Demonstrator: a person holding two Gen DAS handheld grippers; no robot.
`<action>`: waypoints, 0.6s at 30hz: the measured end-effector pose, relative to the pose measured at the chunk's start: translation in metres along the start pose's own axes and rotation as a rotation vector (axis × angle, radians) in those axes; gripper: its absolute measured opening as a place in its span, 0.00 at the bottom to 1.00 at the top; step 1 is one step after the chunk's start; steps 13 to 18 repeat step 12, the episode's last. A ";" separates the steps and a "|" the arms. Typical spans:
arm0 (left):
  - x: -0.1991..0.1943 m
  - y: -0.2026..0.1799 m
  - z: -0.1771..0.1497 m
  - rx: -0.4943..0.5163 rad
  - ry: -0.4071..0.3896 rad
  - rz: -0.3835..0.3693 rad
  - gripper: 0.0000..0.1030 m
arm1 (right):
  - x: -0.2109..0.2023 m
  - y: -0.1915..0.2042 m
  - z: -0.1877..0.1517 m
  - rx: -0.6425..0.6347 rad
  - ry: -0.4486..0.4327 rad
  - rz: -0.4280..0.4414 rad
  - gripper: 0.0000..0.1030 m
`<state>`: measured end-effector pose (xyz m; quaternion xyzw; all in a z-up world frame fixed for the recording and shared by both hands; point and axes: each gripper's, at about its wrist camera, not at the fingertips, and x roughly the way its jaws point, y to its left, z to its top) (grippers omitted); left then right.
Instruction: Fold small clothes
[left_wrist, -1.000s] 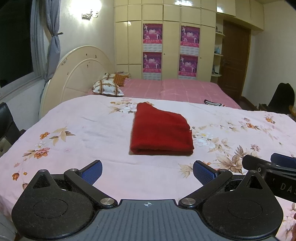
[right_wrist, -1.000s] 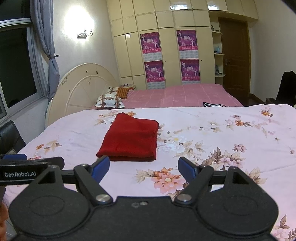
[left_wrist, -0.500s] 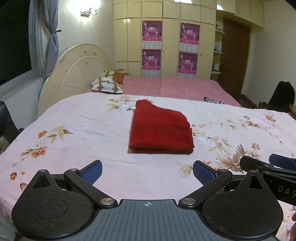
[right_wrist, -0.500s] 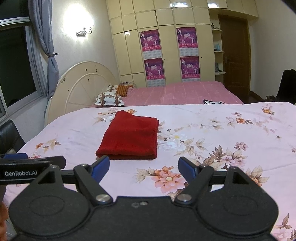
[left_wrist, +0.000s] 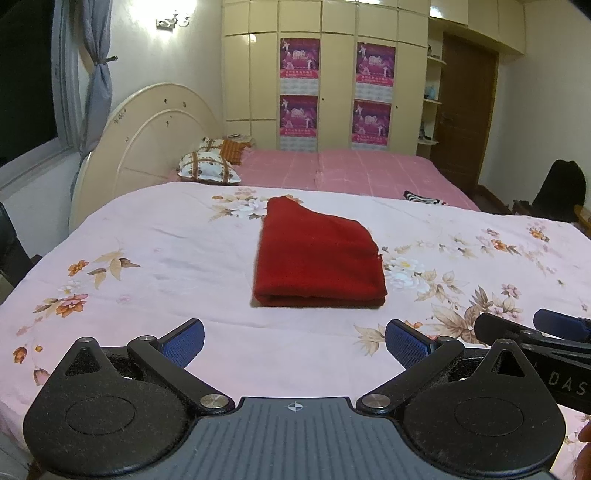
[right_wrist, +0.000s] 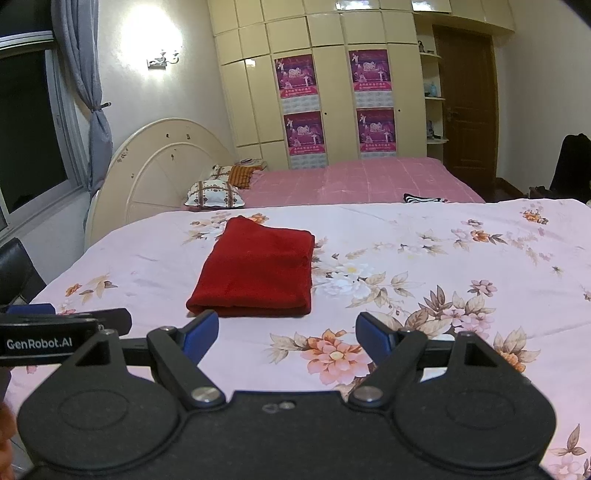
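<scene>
Left wrist view: the left gripper hangs low over the near edge of the bed, jaws spread wide with nothing between them. A folded red cloth lies flat on the floral sheet ahead, apart from the blue pads. The right gripper shows at the right edge.

Right wrist view: the right gripper also has its jaws spread and empty. The folded red cloth lies ahead and left, just beyond the left pad. Patterned pillows rest by the headboard.
</scene>
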<state>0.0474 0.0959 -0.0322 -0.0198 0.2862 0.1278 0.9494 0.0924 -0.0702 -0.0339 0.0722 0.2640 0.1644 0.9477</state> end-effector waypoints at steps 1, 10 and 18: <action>0.001 0.001 0.000 0.000 0.002 0.000 1.00 | 0.001 0.001 0.000 0.000 0.003 0.000 0.78; 0.012 0.006 -0.003 0.007 -0.031 -0.053 1.00 | 0.011 0.003 -0.001 0.005 0.013 -0.017 0.78; 0.020 0.008 -0.002 0.012 -0.036 -0.037 1.00 | 0.014 0.002 -0.001 0.009 0.018 -0.027 0.78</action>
